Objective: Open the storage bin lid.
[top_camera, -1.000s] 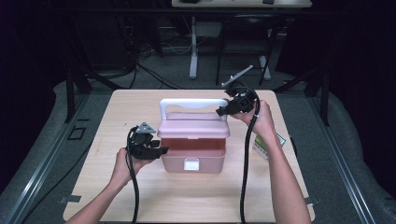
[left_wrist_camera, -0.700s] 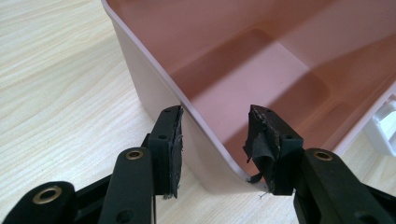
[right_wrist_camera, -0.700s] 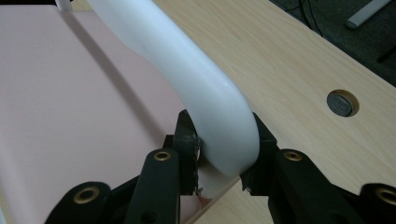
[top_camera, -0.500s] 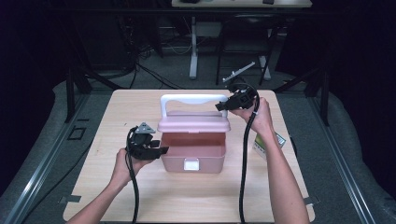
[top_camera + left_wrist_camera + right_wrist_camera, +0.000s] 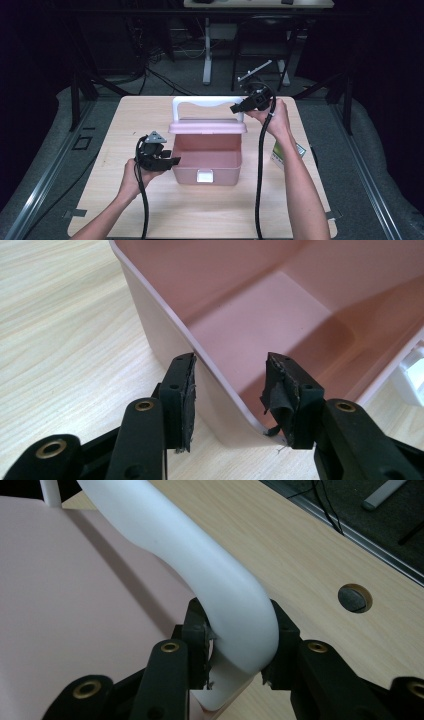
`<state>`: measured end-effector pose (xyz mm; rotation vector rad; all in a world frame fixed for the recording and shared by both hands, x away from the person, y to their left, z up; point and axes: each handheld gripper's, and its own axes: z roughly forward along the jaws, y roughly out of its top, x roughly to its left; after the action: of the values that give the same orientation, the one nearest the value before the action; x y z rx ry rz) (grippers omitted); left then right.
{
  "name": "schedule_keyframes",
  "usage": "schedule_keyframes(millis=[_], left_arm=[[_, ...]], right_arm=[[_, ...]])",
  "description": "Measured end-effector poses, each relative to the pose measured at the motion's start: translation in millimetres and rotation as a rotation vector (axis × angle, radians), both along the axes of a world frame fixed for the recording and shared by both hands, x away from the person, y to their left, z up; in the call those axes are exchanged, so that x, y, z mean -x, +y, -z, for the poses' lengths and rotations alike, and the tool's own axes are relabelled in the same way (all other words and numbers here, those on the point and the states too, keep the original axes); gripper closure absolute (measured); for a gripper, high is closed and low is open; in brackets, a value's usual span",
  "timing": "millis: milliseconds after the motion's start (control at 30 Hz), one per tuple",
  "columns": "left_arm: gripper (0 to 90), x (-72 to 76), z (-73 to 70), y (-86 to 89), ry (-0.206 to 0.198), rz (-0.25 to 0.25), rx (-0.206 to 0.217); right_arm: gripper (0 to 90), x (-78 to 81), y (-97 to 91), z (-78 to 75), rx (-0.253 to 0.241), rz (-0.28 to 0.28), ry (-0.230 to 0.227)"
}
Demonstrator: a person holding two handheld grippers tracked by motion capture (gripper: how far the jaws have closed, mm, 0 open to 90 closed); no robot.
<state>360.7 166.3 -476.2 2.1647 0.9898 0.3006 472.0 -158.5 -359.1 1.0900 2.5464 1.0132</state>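
Your right gripper (image 5: 235,652) clamps the stiff, smooth white handle (image 5: 200,565); the left gripper (image 5: 230,400), half open, straddles the light box (image 5: 207,155) wall untouched.

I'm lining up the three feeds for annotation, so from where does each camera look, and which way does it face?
High view: above the person's side, facing forward and down on the table; both forearms, left gripper, right gripper.
Left gripper view: rides the left gripper, looking along its jaws, which straddle the pink box wall.
Right gripper view: rides the right gripper, jaws clamped on the white handle.
Shared: box, handle and wooden tabletop.
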Motion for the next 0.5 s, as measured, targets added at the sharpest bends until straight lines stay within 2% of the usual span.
schedule_keyframes(millis=[100, 333, 500], left_arm=[[56.0, 0.5, 0.2, -0.2, -0.001, -0.004, 0.003], [56.0, 0.6, 0.8, -0.3, -0.004, -0.012, 0.010], [56.0, 0.3, 0.2, -0.1, -0.001, -0.009, 0.006]], right_arm=[[68.6, -6.2, -0.8, -0.3, -0.014, 0.014, 0.006], [68.2, -20.4, 1.9, -3.1, -0.010, 0.039, 0.026], [68.0, -28.3, 0.8, -2.9, -0.023, 0.034, 0.048]])
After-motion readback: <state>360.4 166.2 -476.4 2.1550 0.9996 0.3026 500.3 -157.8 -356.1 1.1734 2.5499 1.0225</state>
